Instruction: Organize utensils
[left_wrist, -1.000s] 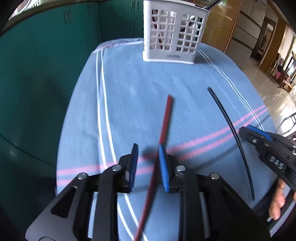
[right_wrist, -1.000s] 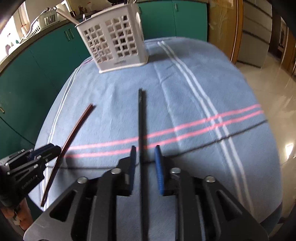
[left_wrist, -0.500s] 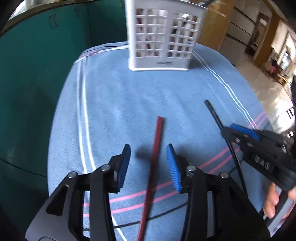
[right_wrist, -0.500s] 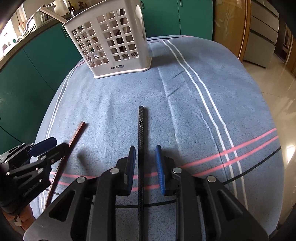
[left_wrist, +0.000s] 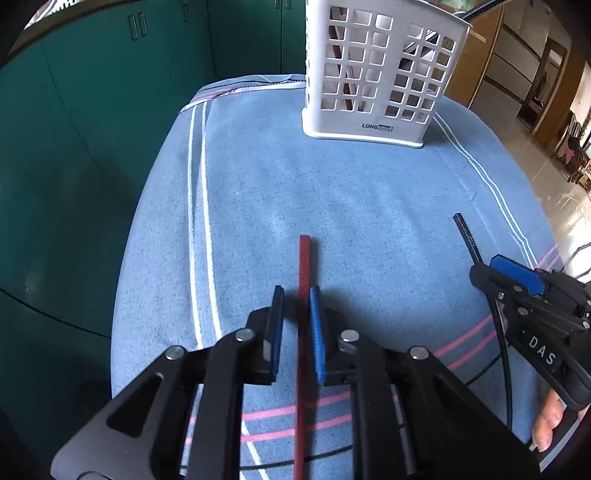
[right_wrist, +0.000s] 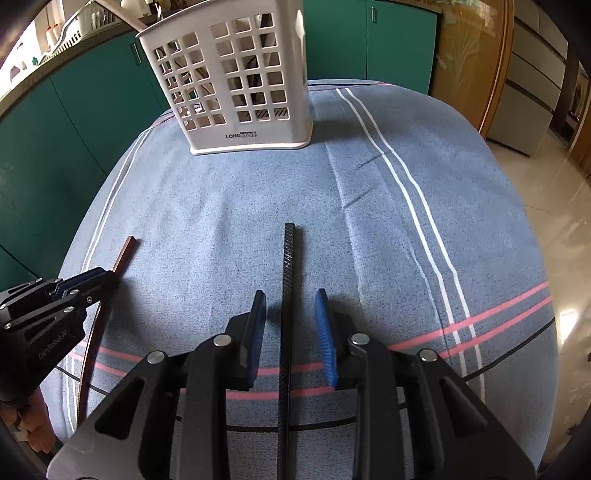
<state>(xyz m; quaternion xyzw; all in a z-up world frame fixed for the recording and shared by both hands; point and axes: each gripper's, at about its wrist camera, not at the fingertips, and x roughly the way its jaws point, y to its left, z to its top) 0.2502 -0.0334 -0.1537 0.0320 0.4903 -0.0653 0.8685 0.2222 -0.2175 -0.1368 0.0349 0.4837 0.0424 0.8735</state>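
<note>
A blue striped tablecloth (left_wrist: 332, 192) carries a white slotted utensil caddy (left_wrist: 376, 70) at upper centre. The left gripper (left_wrist: 296, 310), low and level, has its jaws narrowed around a red chopstick (left_wrist: 303, 266), the right pad touching it. The right gripper (right_wrist: 290, 314) straddles a black chopstick (right_wrist: 289, 258), jaws clearly apart.

Red chopstick (left_wrist: 303, 280): thin, square-section, textured, lies flat, tip points 12 o'clock toward basket. Black chopstick (right_wrist: 288, 280): same shape, woven pattern, lies flat, also points 12 o'clock. White lattice utensil basket (left_wrist: 373, 74): upright at far end, some utensils inside.

L gripper (left_wrist: 296, 295) fingers straddle red chopstick (left_wrist: 303, 258).
</note>
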